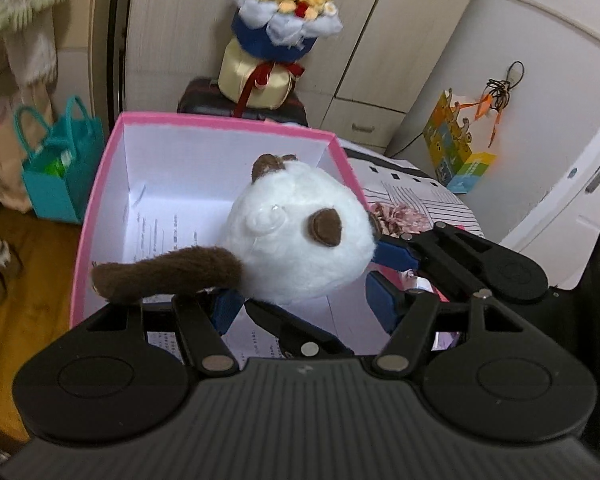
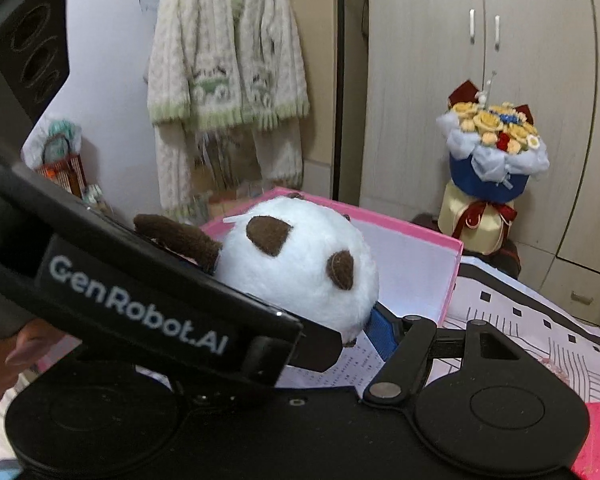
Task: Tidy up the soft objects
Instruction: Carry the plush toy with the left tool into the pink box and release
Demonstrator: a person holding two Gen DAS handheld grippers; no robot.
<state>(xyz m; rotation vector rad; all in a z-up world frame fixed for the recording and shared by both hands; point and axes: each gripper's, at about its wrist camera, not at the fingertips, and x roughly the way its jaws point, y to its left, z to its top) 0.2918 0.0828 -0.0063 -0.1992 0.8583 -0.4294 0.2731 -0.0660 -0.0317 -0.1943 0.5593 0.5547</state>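
A round white plush cat (image 1: pixel 300 240) with brown ears, paws and tail hangs over the open pink box (image 1: pixel 216 122), whose white inside holds printed paper. My left gripper (image 1: pixel 304 300) has its blue fingers (image 1: pixel 228 310) shut on the plush from both sides. My right gripper's (image 1: pixel 384 256) blue fingers press the same plush from the right. In the right wrist view the plush (image 2: pixel 300 264) sits against a blue finger (image 2: pixel 384 330), and the left gripper's black body covers the other finger. A small floral soft item (image 1: pixel 404 218) lies on the patterned sheet.
The box stands on a bed sheet (image 2: pixel 520 324) with a black-and-white pattern. Behind it a fabric flower bouquet (image 1: pixel 284 12) sits on a dark case. A teal bag (image 1: pixel 60 164) stands on the wooden floor at left. Wardrobe doors and a hanging knit cardigan (image 2: pixel 224 80) line the back.
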